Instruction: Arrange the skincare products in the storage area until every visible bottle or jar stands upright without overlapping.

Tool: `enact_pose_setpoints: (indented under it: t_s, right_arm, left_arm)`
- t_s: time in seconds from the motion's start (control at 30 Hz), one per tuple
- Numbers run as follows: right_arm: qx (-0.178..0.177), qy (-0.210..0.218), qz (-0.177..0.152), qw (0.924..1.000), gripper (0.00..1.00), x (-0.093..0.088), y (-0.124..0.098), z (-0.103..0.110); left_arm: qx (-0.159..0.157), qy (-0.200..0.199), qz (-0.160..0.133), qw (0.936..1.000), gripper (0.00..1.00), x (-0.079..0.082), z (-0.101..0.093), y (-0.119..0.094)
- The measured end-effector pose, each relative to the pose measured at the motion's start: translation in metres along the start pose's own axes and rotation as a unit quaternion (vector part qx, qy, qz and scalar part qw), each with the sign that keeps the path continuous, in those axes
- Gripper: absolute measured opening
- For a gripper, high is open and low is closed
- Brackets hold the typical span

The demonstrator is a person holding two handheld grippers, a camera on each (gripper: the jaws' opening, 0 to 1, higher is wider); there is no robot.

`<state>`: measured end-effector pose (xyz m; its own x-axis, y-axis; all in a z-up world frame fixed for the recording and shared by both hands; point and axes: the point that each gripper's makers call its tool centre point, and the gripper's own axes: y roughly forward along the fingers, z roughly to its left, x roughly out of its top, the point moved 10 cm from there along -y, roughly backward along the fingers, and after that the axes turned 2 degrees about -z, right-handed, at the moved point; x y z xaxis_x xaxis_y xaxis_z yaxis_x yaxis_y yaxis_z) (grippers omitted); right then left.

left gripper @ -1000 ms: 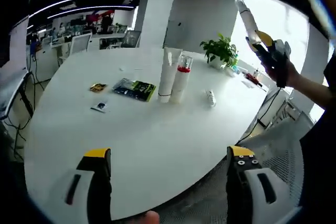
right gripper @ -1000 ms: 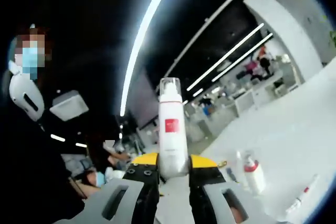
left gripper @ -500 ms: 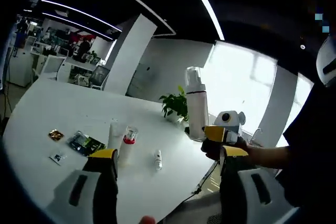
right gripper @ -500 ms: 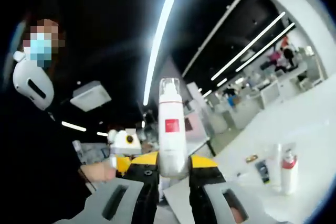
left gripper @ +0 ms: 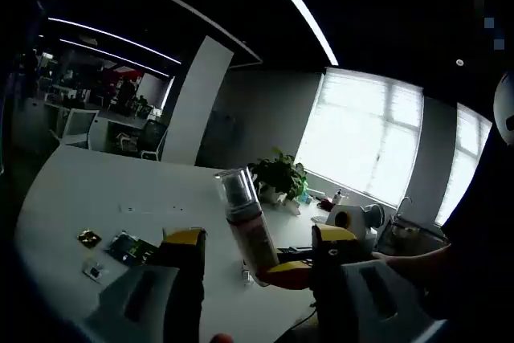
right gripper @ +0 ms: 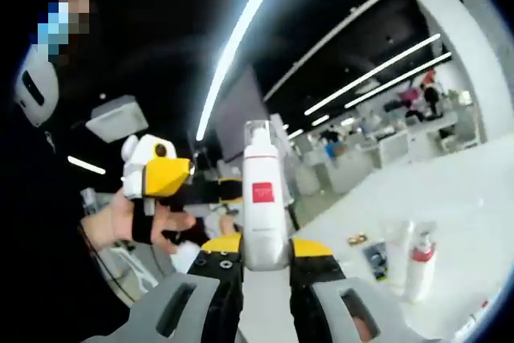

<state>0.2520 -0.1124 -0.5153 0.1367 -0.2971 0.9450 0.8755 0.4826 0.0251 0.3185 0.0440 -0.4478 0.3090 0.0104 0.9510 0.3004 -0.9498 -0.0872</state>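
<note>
Right gripper view showed the right claw (right gripper: 266, 267) clamped on a white pump bottle (right gripper: 265, 206) above a white worktop (right gripper: 474, 190) in a dim, strip-lit office, the left claw (left gripper: 257, 259) spread open.

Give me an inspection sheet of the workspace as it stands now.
Surface: white table, mostly bare.
Job's things: white pump bottle with a red label, clamped in the right hand-held gripper and raised off the table; red-collared bottle upright beside a white tube.
Clutter: flat sachets on the table.
Grippers: left hand-held gripper open, the pump bottle between its jaws.
Cables: nothing seen.
Surroundings: potted plant, windows, office desks.
</note>
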Motion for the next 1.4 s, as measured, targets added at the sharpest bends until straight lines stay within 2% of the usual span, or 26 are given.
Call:
enact_pose_setpoints:
  t_s: [0.07, 0.1, 0.23, 0.3, 0.43, 0.5, 0.67, 0.77, 0.8, 0.87, 0.93, 1.03, 1.2, 1.23, 1.27, 1.3, 1.33, 1.4]
  right_arm:
    - [-0.007, -0.012, -0.008, 0.9999, 0.12, -0.002, 0.006, 0.007]
    - [-0.010, -0.021, -0.011, 0.9997, 0.12, -0.001, 0.008, 0.011]
    - [-0.020, -0.067, -0.023, 0.9973, 0.12, 0.004, 0.018, 0.026]
    - [-0.027, -0.076, -0.023, 0.9965, 0.12, 0.004, 0.022, 0.030]
    - [-0.043, -0.085, -0.018, 0.9953, 0.12, 0.000, 0.023, 0.029]
    - [-0.046, -0.081, -0.023, 0.9954, 0.12, -0.001, 0.022, 0.029]
    - [-0.062, -0.097, -0.007, 0.9933, 0.13, -0.002, 0.023, 0.032]
    - [-0.062, -0.094, -0.010, 0.9935, 0.13, -0.001, 0.023, 0.032]
    - [-0.059, -0.092, -0.008, 0.9940, 0.13, 0.000, 0.023, 0.032]
    - [-0.027, -0.063, -0.004, 0.9976, 0.13, 0.001, 0.022, 0.034]
    - [-0.018, -0.069, -0.004, 0.9974, 0.13, 0.002, 0.020, 0.031]
    - [0.001, -0.059, 0.005, 0.9982, 0.14, 0.003, 0.016, 0.030]
    - [0.005, -0.044, 0.011, 0.9990, 0.27, 0.005, 0.002, 0.020]
    - [0.012, -0.034, 0.018, 0.9992, 0.29, 0.006, -0.003, 0.017]
    - [0.017, -0.029, 0.022, 0.9992, 0.30, 0.007, -0.005, 0.015]
    - [0.040, -0.019, 0.026, 0.9987, 0.29, 0.010, -0.010, 0.012]
    - [0.055, -0.007, 0.029, 0.9981, 0.27, 0.013, -0.013, 0.010]
    - [0.079, 0.021, 0.017, 0.9965, 0.26, 0.025, -0.019, 0.002]
  left_arm:
    - [0.024, 0.022, 0.016, 0.9993, 0.48, -0.005, 0.001, 0.007]
    - [0.040, 0.020, 0.030, 0.9985, 0.48, -0.008, 0.001, 0.010]
    - [0.071, -0.037, 0.010, 0.9968, 0.49, -0.010, 0.003, 0.017]
    - [0.071, -0.038, 0.008, 0.9967, 0.43, -0.010, 0.004, 0.017]
    - [0.072, -0.021, -0.004, 0.9972, 0.25, -0.007, 0.006, 0.017]
    - [0.075, -0.019, -0.004, 0.9970, 0.23, -0.006, 0.008, 0.016]
    - [0.078, -0.029, 0.008, 0.9965, 0.23, -0.008, 0.011, 0.017]
    - [0.067, -0.037, 0.006, 0.9971, 0.22, -0.006, 0.011, 0.016]
    - [0.054, -0.032, 0.007, 0.9980, 0.21, -0.005, 0.010, 0.016]
    - [0.039, -0.022, 0.008, 0.9990, 0.21, -0.002, 0.008, 0.015]
    - [0.018, -0.016, 0.011, 0.9997, 0.20, -0.001, 0.006, 0.015]
    - [0.004, -0.007, 0.015, 0.9998, 0.19, 0.001, 0.005, 0.014]
    - [-0.034, 0.003, 0.010, 0.9994, 0.18, 0.009, 0.005, 0.009]
    - [-0.061, 0.012, 0.012, 0.9980, 0.18, 0.011, 0.003, 0.008]
    - [-0.063, 0.016, 0.009, 0.9978, 0.18, 0.013, 0.004, 0.007]
    - [-0.077, 0.026, 0.008, 0.9967, 0.18, 0.015, 0.003, 0.006]
    - [-0.104, 0.032, 0.018, 0.9939, 0.18, 0.017, 0.001, 0.005]
    - [-0.109, 0.043, 0.015, 0.9930, 0.18, 0.022, 0.002, 0.003]
